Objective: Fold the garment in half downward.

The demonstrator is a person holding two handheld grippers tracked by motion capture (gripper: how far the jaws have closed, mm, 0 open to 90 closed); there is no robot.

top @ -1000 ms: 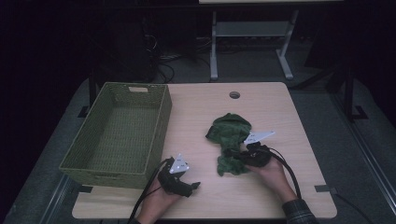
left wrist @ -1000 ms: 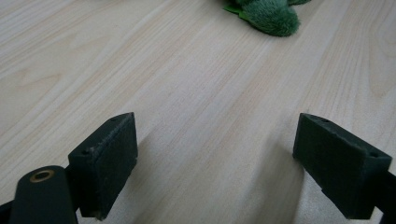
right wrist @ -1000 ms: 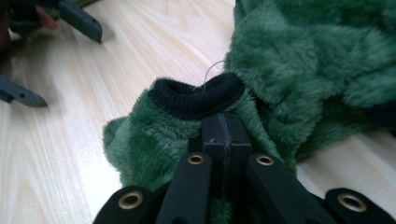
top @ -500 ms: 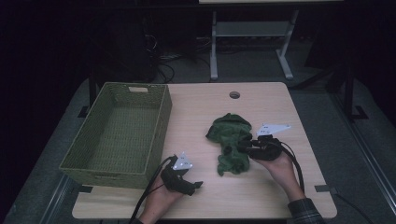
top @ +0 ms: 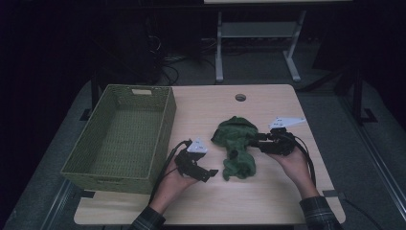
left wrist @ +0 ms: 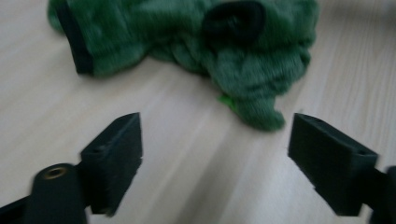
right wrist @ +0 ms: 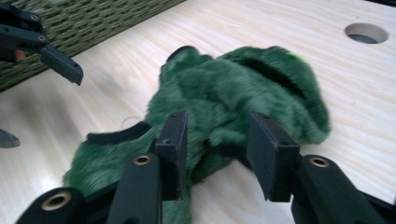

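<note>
Green plush garment [top: 237,146], long axis toward person

In the left gripper view the green cloth [left wrist: 196,44] is blurred and cut off by the top edge. In the right gripper view the right tongs [right wrist: 217,144] hide the cloth's near part, and the basket [right wrist: 93,23] is cut off above the cloth.

Each hand grips a black gripper: the left gripper [top: 211,172] and right gripper [top: 254,140] each carry 2 blocky black jaws on arms with brass-coloured rivets. A pale grey 3-cornered plate tops each. Black cables trail toward 6 o'clock. Both sleeves are dark plaid.
</note>
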